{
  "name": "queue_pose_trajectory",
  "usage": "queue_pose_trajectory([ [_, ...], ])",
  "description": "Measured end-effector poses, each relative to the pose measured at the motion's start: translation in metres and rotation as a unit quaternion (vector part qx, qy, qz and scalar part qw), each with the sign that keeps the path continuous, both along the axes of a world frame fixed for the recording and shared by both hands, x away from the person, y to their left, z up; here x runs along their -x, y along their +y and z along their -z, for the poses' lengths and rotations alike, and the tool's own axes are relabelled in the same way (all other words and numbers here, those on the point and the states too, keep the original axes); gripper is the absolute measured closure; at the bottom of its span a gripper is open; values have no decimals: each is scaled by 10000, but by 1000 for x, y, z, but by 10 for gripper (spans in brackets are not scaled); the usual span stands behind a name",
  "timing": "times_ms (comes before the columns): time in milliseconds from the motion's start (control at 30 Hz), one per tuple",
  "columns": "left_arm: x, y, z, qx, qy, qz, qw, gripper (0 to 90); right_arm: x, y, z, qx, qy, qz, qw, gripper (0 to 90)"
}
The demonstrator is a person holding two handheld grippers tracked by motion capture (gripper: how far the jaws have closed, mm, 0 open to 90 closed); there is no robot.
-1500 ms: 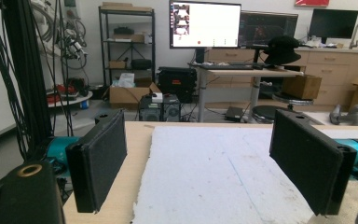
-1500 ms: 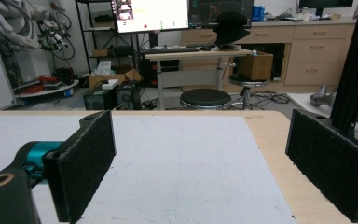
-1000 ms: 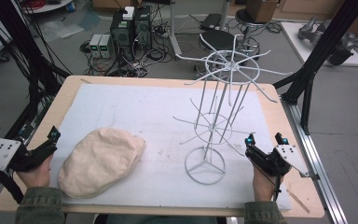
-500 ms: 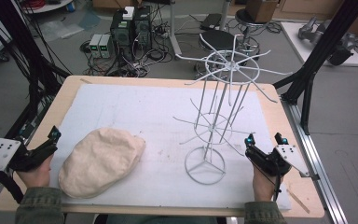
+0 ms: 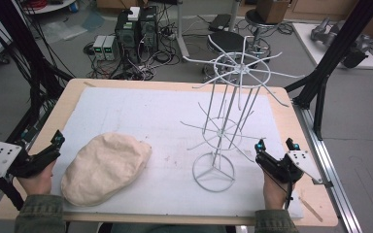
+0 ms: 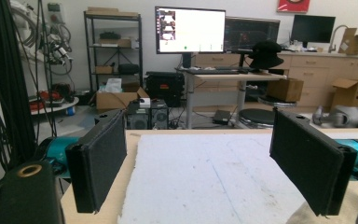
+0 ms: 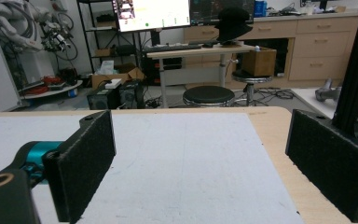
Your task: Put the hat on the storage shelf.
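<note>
I had both pairs of tongs parked at the near edge of the desk [image 5: 291, 126], low and level, each in a hand. The left tongs [image 5: 53, 145] sat wide apart with nothing between the pads — in the left gripper view a corner of cream cloth showed just past one jaw. They rested just beside the soft cream-coloured fabric cap [image 5: 104, 167], which lay flat on the white foam mat [image 5: 145, 114] at the near left; I judged that was the closest thing to pick up, so the left side waited there. The right tongs [image 5: 274, 145] were also spread wide and empty, near the round base of the white wire display stand with its radiating hooks [image 5: 228, 121]. The stand stood upright further back, well apart from the cap — presumably where it would hang.
</note>
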State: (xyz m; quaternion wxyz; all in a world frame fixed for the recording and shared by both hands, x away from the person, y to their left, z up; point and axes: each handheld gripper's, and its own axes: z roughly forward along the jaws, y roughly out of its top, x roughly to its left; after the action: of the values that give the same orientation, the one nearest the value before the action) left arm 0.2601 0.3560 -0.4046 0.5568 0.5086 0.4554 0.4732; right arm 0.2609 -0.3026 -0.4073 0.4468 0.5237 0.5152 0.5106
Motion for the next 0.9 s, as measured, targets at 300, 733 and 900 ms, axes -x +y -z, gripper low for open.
queue_pose_trajectory([
  [300,-1,-4,-6,-90,144,276,9995,189,0,0,0,4,-1,-25,10000,75],
  [733,-3,-9,-10,-124,275,658,9974,189,-1,0,0,-8,8,-45,10000,75],
  [900,-4,-11,-11,-206,388,808,9958,189,-1,0,0,-4,10,-58,10000,75],
])
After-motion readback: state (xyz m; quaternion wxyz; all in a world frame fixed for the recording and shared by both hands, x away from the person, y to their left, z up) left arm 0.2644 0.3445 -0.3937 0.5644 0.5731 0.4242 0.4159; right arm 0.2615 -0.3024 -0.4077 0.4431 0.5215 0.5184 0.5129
